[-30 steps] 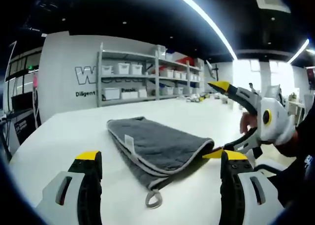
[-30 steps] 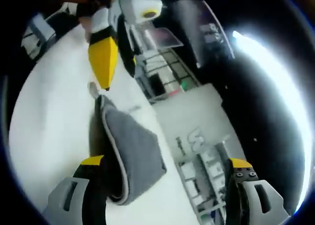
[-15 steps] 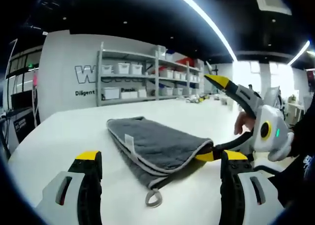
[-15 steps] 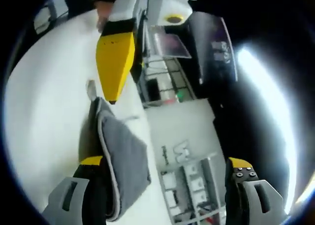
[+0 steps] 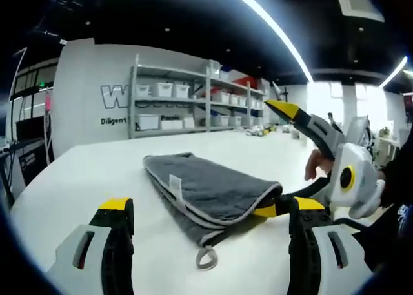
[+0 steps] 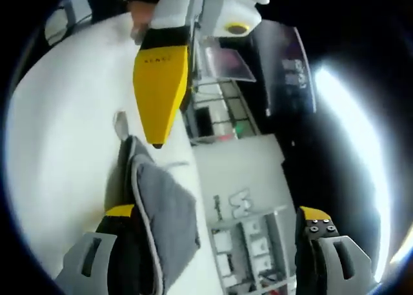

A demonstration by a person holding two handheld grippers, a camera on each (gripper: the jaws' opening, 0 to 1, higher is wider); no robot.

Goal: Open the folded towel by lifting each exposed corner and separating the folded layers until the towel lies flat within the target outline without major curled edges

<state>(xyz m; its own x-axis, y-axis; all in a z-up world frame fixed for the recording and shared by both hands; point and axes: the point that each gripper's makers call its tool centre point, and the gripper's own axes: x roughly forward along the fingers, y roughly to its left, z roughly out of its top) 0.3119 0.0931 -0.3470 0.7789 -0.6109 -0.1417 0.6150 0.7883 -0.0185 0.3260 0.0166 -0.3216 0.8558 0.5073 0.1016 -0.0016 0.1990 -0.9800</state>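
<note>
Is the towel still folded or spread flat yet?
Folded: the grey towel lies doubled on the white table, stacked piped edges showing.

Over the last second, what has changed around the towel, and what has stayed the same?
The right hand-held gripper, jaws wide open, has slid its lower jaw under the raised corner of the folded grey towel. Nothing has been clamped. The left hand-held gripper stays open in front, and the towel stays folded on the white table.

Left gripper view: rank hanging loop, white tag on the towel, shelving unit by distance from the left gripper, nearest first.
From the left gripper:
1. Hanging loop, at the towel's near corner, between the jaws.
2. White tag, on the towel's left edge, further up the table.
3. Shelving unit, against the far wall, well beyond the table.
</note>
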